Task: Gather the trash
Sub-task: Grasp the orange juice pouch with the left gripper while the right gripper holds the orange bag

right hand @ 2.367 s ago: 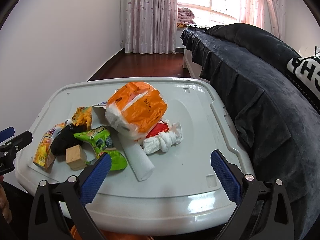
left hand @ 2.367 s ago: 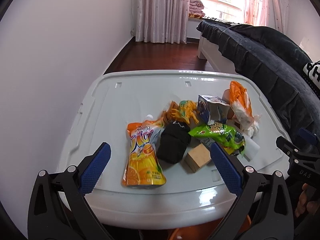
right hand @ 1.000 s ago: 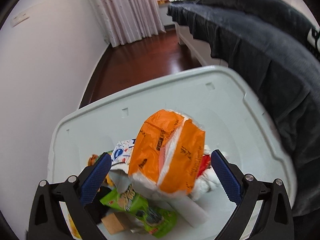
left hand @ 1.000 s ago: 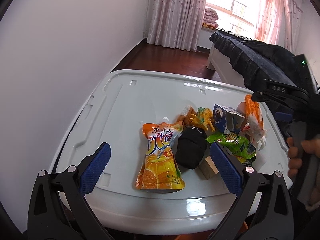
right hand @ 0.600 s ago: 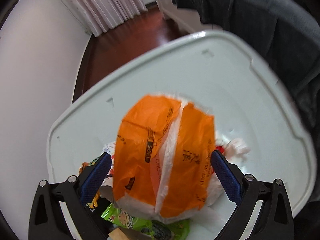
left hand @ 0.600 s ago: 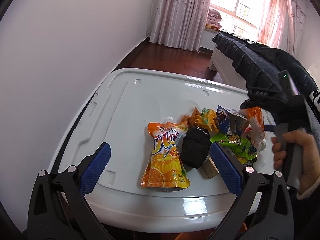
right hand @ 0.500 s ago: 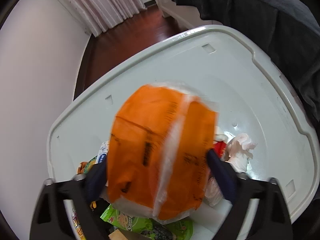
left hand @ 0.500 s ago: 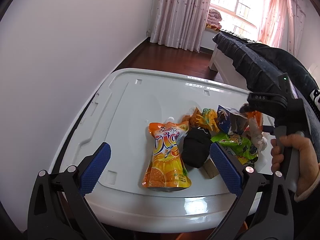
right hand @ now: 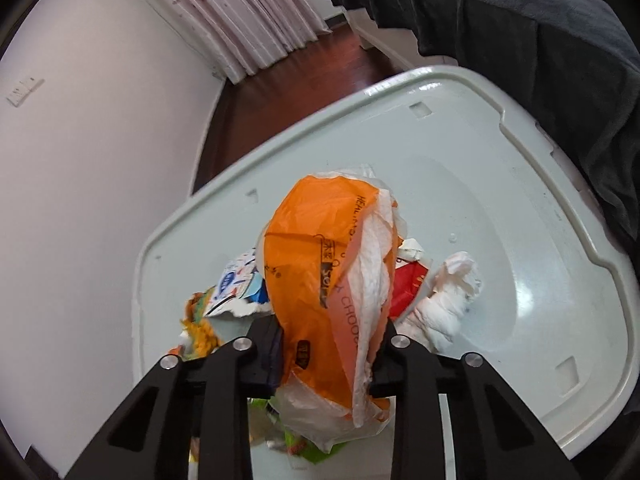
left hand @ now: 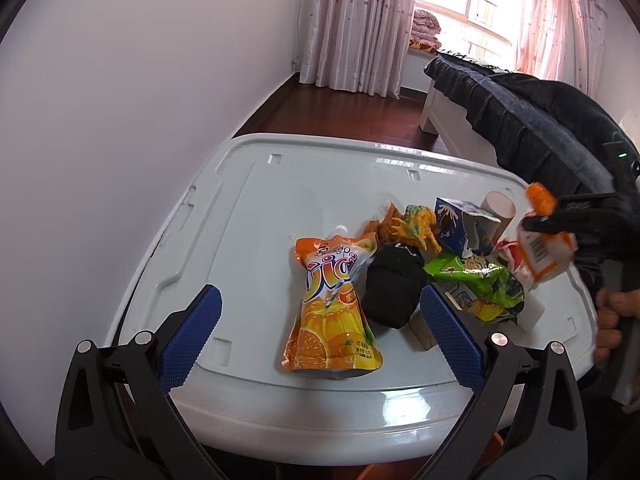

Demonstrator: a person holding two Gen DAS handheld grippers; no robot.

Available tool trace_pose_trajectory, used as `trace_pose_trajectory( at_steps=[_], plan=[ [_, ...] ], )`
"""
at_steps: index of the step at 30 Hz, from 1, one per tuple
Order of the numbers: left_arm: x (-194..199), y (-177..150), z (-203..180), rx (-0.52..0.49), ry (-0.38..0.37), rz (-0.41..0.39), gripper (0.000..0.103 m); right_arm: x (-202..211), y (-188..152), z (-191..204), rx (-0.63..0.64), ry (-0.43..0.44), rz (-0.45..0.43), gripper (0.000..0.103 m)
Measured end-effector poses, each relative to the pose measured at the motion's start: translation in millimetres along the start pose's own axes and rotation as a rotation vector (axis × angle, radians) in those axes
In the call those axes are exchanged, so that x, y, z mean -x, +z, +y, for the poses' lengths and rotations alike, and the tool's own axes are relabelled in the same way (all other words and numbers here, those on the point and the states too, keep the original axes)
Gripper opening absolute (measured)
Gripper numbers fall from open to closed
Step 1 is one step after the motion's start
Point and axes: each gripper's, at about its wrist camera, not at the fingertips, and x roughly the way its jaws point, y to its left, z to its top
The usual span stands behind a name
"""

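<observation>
Left wrist view
Left gripper [left hand: 318, 334]: fingers wide apart, blue pads [left hand: 191, 340] either side of the near edge of the lid, nothing between them; it hangs above the near rim.
White lid [left hand: 280, 200]: a pale plastic storage lid serving as the work surface; trash is bunched on its right half.
Orange juice pouch [left hand: 332, 304]: lies flat, spout pointing away, just left of the black bundle.
Black bundle [left hand: 394, 292]: dark soft lump touching the pouch's right edge; a wooden block [left hand: 424, 330] peeks out beside it, partly hidden by the right finger.
Green snack wrapper [left hand: 476, 288]: crumpled, right of the black bundle.
Toy dinosaur [left hand: 418, 226]: yellow-green, behind the black bundle; the blue carton [left hand: 454, 220] stands just right of it, torn open; a brown cup [left hand: 498, 210] sits behind the carton.
Right gripper [left hand: 546, 226]: enters from the right, clamped on the orange tissue pack [left hand: 544, 248], which is above the lid's right edge; the person's hand [left hand: 612, 320] grips the handle below.

Right wrist view
Right gripper [right hand: 330, 346]: fingers pressed in on the orange tissue pack [right hand: 328, 280]; the pack fills the gap and rises in front of the camera.
White lid [right hand: 500, 200]: seen from above, its right half bare.
Crumpled tissue [right hand: 448, 296]: white wad on the lid just right of the pack; a red wrapper [right hand: 408, 284] sits between them.
Blue carton [right hand: 238, 284]: left of the pack, partly hidden.
Dark sofa [right hand: 540, 40]: runs along the lid's far right side.
</observation>
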Motion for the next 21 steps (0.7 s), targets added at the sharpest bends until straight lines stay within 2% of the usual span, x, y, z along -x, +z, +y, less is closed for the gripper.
trace_pose_trajectory(
  at_steps=[1,5,11,15,19,21],
  plan=[
    [-0.9,-1.1,-0.4,-0.003,0.002,0.0,0.097,7.0,-1.8,0.6,0.023,0.01,-0.012,0.028],
    [-3.0,-4.3,-0.3,0.0,-0.014,0.006,0.097,31.2,-9.6,7.5,0.22,-0.04,-0.047,0.028],
    [7.8,-19.1,-12.7,-0.049,-0.026,-0.02,0.097,61.3,-18.4,-21.3,0.296,-0.084,-0.129,0.028],
    [21.9,-36.8,-27.5,-0.075,-0.041,-0.038,0.097,66.5,-37.2,-37.4,0.31,-0.069,-0.138,0.029],
    [21.0,-64.7,-29.3,-0.015,-0.064,0.018,0.097,66.3,-55.2,-42.2,0.347,-0.04,-0.141,0.03],
    [11.3,-67.3,-29.9,-0.023,-0.047,0.053,0.097,67.7,-60.2,-41.3,0.362,-0.027,-0.146,0.03]
  ],
)
